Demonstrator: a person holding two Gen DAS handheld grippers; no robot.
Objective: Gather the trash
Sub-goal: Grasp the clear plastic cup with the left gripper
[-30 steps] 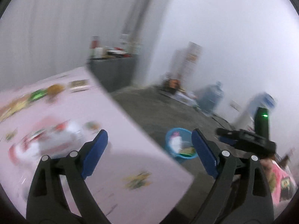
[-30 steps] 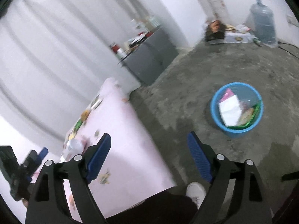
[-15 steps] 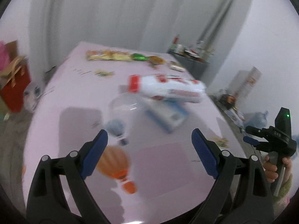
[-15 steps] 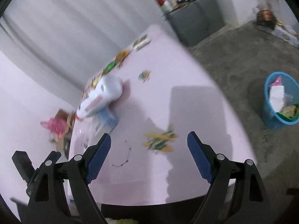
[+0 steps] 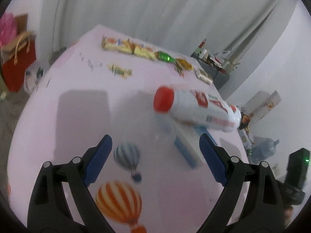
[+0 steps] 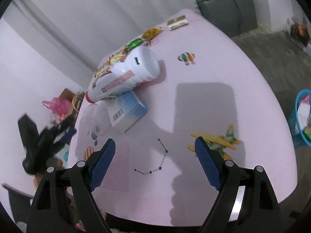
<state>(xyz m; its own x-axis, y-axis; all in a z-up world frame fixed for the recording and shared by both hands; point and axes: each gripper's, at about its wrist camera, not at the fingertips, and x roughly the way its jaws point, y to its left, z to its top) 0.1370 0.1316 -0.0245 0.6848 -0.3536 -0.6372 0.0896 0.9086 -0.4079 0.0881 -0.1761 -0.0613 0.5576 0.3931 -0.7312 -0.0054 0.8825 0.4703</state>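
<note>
A pale pink table (image 6: 223, 73) printed with hot-air balloons and aeroplanes fills both wrist views, with grey curtains behind it and rough grey concrete floor around it. At the far left of the left wrist view a red paper gift bag (image 5: 18, 58) stands on the floor. Along the table's far edge lies a row of sweet wrappers (image 5: 140, 48), yellow, green and gold. Nearer the middle a white plastic bottle with a red cap (image 5: 196, 108) lies on its side, resting on a small blue-and-white carton (image 6: 126, 112). To the right a grey cabinet (image 6: 227, 13) holds clutter, and a blue plastic bin (image 6: 302, 116) with rubbish in it stands on the floor.

The left gripper (image 5: 155, 159) and right gripper (image 6: 153, 159) both hang over the table with jaws spread wide and nothing between them.

A second ago both cameras faced mostly floor and bin; now they face the tabletop, the bottle much closer.
</note>
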